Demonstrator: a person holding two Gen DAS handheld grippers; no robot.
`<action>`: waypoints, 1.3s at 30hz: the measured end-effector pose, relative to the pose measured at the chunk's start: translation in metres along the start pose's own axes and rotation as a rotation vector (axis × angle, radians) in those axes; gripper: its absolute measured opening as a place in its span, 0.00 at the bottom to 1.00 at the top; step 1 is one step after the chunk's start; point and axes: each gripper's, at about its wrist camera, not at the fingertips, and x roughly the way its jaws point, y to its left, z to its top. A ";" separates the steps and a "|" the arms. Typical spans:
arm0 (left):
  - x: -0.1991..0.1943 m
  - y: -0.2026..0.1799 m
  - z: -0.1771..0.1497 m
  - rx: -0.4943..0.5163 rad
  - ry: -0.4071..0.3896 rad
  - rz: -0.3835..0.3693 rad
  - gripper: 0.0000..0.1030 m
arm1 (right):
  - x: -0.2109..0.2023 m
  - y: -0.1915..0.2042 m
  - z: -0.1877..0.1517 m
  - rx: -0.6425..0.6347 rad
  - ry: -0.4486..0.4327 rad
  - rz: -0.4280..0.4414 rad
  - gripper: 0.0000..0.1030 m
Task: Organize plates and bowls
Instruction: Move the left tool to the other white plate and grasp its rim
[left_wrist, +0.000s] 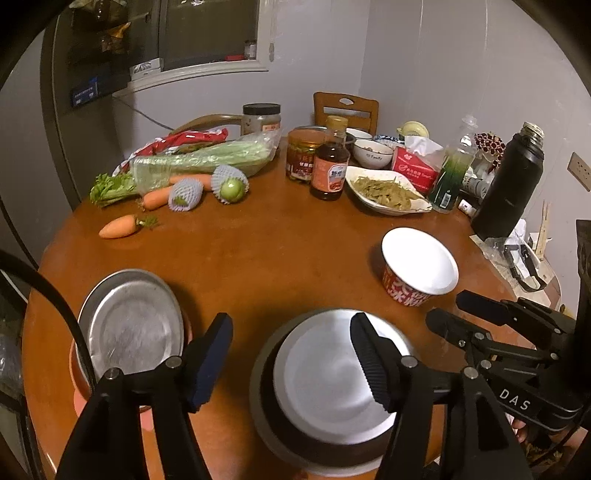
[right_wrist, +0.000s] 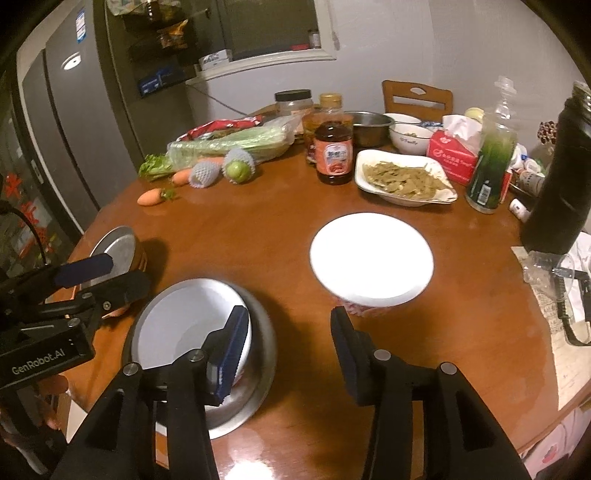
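Left wrist view: left gripper with jaws apart and empty above a white bowl nested in a metal basin at the near edge of the round wooden table; metal plate lying on an orange dish to the left, red-and-white paper bowl standing alone to the right. Right wrist view: right gripper likewise spread and holding nothing, between white bowl and paper bowl, touching neither. Farther back, serving dish of greens, sauce bottle, carrots, black flask.
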 end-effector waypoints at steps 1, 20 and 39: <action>0.001 -0.003 0.003 0.005 -0.002 -0.002 0.64 | 0.000 -0.003 0.001 0.006 -0.002 -0.001 0.49; 0.042 -0.056 0.039 0.076 0.025 -0.031 0.66 | 0.005 -0.077 0.016 0.115 -0.017 -0.073 0.50; 0.097 -0.087 0.056 0.106 0.112 -0.039 0.70 | 0.037 -0.111 0.019 0.158 0.027 -0.074 0.51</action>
